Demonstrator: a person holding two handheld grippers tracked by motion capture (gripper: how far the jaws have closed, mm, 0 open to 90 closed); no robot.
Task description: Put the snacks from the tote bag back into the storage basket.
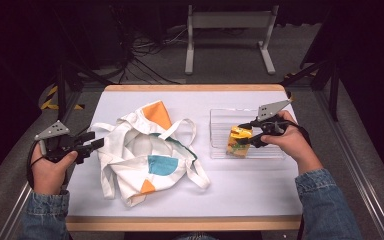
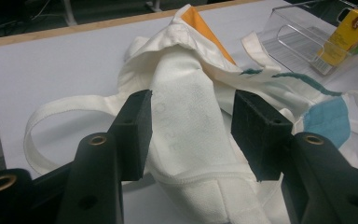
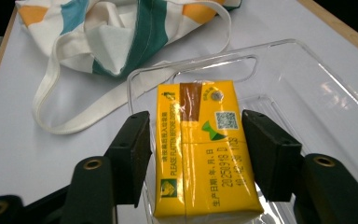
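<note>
A white tote bag (image 1: 140, 155) with orange and teal patches lies crumpled on the white table, left of centre. My left gripper (image 1: 97, 142) hovers at the bag's left edge. It is open, its jaws standing on either side of a raised fold of the bag (image 2: 186, 93) without pinching it. A yellow drink carton (image 1: 238, 141) tilts inside a clear plastic tray (image 1: 220, 117) on the right. My right gripper (image 1: 245, 137) is shut on the carton (image 3: 200, 154), one jaw pressed against each narrow side. The tray (image 3: 307, 70) lies beneath it.
The bag's long handles (image 3: 56, 98) trail toward the tray. The table has a wooden rim (image 1: 180, 222). Bare white tabletop (image 1: 250, 185) lies in front of the tray. Beyond the far edge stand a white frame (image 1: 230, 30) and cables on the floor.
</note>
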